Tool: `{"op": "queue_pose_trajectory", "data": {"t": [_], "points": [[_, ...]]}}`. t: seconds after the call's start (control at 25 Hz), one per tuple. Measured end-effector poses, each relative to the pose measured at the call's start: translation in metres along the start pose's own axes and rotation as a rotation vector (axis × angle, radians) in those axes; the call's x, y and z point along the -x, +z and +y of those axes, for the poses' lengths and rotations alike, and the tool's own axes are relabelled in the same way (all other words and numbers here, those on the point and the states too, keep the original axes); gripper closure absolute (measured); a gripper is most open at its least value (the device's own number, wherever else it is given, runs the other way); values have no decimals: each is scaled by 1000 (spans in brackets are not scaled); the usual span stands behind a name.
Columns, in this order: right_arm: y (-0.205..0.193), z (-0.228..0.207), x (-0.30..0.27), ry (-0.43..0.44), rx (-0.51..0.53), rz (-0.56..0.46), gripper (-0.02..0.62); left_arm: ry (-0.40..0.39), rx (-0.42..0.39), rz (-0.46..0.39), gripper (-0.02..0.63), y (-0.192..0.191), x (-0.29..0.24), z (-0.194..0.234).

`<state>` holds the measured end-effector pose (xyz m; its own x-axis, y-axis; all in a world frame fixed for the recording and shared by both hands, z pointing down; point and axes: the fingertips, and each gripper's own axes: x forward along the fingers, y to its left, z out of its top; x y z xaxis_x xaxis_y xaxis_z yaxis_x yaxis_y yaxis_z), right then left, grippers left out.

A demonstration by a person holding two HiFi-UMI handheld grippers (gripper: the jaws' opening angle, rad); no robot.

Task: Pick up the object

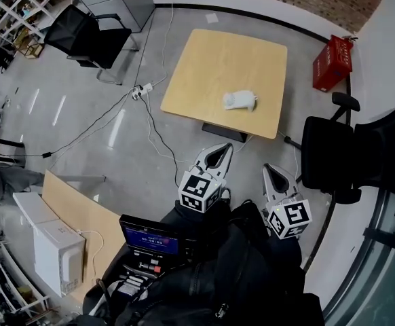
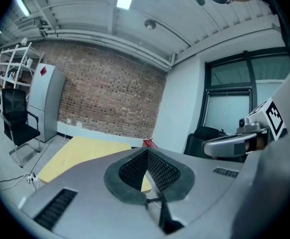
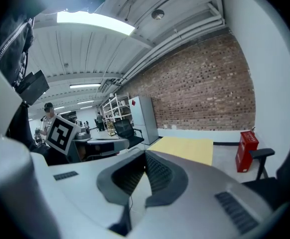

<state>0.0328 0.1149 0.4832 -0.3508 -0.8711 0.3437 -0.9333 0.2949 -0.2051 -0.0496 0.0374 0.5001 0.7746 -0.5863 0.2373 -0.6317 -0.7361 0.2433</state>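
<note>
The white thing (image 1: 240, 100) is seen lying on the counter (image 1: 204, 66), well apart from the left tongs (image 1: 219, 153) and right tongs (image 1: 273, 174), both pressed together and empty, so reaching is judged the step, and one pair must be spread.

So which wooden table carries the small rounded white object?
The square light-wood table ahead: the rounded white object lies near its right edge. The long wooden desk at lower left holds a boxy white appliance.
</note>
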Motion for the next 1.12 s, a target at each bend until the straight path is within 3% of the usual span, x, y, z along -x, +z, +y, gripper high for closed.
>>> {"op": "queue_pose_trajectory", "data": {"t": [0.32,0.64,1.12], "points": [[-4,-25,-18,69,-17,30,589,37,-8,48,606,-12,-22,0],[26,-34,-75,222,80,40,589,151,0,60,606,0,-50,41],[37,-136,-128,304,78,82,589,225,24,115,606,5,-142,63]]}}
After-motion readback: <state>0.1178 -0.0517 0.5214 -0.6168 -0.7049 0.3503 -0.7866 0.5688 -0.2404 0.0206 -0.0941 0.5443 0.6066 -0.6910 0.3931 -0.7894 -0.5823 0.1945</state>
